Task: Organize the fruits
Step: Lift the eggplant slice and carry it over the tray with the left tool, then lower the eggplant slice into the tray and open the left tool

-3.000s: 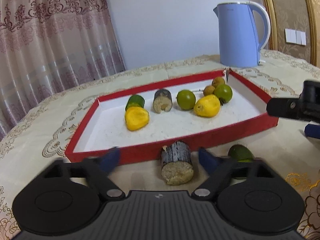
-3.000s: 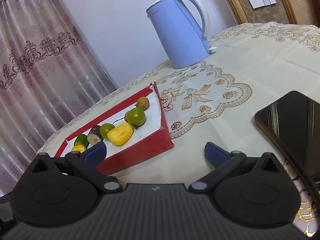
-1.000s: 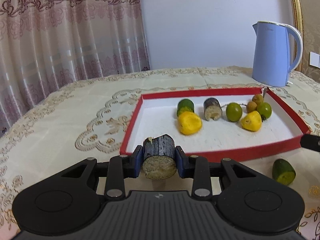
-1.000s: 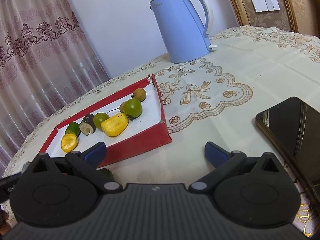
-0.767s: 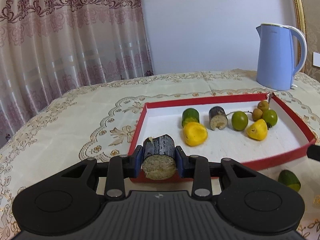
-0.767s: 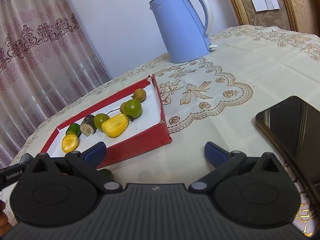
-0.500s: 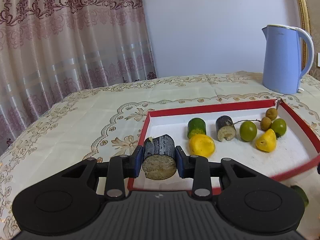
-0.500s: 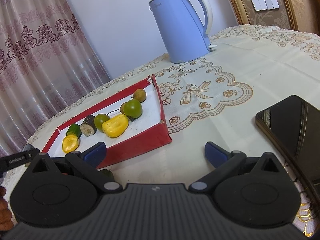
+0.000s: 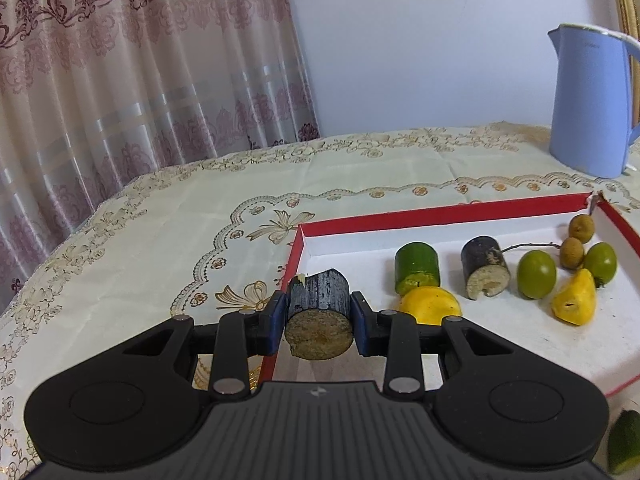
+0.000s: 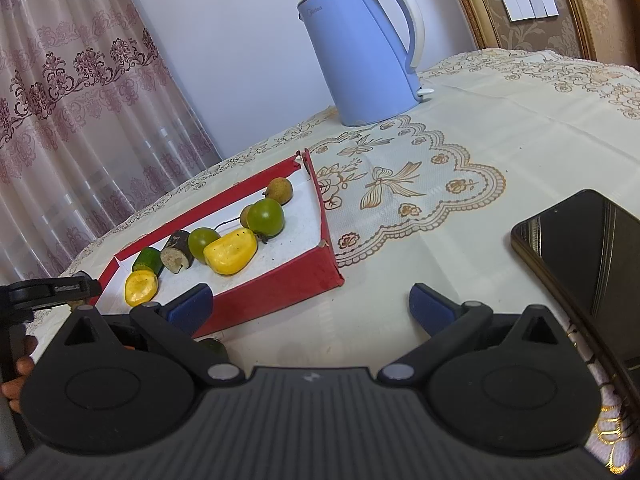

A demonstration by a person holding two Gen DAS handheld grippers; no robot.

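Note:
My left gripper [image 9: 318, 322] is shut on a dark sugarcane piece [image 9: 318, 312] and holds it above the near left corner of the red tray [image 9: 440, 213]. In the tray lie a green cane piece [image 9: 417, 267], a second dark cane piece [image 9: 485, 267], two yellow fruit pieces [image 9: 574, 298], two green round fruits [image 9: 537, 274] and small brown longans [image 9: 582, 227]. A green piece [image 9: 624, 446] lies on the cloth outside the tray. My right gripper [image 10: 310, 304] is open and empty, over the cloth by the tray's near right corner [image 10: 334, 276].
A blue kettle [image 10: 366, 48] stands behind the tray. A black phone [image 10: 584, 256] lies on the cloth at the right. The left gripper's body [image 10: 48, 290] shows at the left edge of the right wrist view. A curtain hangs behind the table.
My left gripper closed on the dark cane piece that lay in front of the tray, lifted it and carried it left to the tray's left corner. The right gripper barely moved.

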